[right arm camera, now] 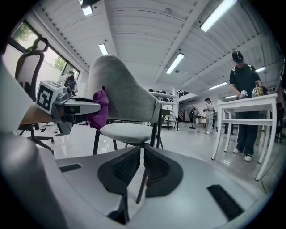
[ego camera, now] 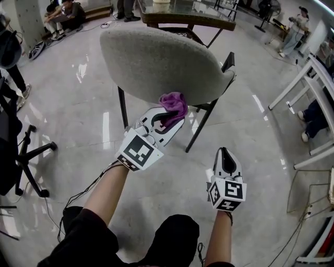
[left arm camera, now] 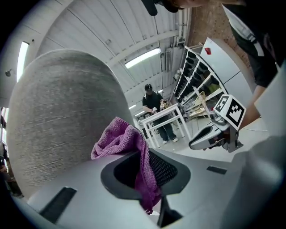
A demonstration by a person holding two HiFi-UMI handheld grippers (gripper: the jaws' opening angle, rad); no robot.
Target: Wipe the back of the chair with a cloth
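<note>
Jaws of your left gripper (left arm camera: 149, 172) are clenched on the cloth (left arm camera: 119, 139). It is a purple terry rag, pinched along one fold between the ribbed pads. A crumpled bunch stands up past the tips and a tail hangs down through the gap. The bunch presses on the chair back (left arm camera: 58, 129), a rounded shell in grey woven fabric.

From your head view the cloth (ego camera: 175, 104) sits at 6 o'clock on the back (ego camera: 156, 62), right on its lower edge. The left gripper (ego camera: 169, 121) reaches up to it from 7 o'clock. Your right gripper (ego camera: 225, 155) hangs low at 4 o'clock from the left one, well apart from the chair and pointing at the pale glossy floor (ego camera: 83, 104). Its jaws are drawn together on nothing, with only a sliver between the pads.

The right gripper (right arm camera: 142, 166) view gives you the side profile that the head view cannot. There the back (right arm camera: 123, 87) curves up and tilts rearward over a pale seat (right arm camera: 123, 132) on thin dark legs (right arm camera: 154, 129). The cloth (right arm camera: 99, 112) meets the back's rear face at 9 o'clock, low down, held by the left gripper (right arm camera: 82, 107).

Only the left gripper view shows the weave up close, and it catches your right gripper (left arm camera: 210, 136) at 3 o'clock. Only the head view shows the glass-topped table (ego camera: 188, 15) beyond the chair at 12 o'clock. At 2 o'clock in the right gripper view a person (right arm camera: 243, 76) stands at a white table (right arm camera: 250, 105).
</note>
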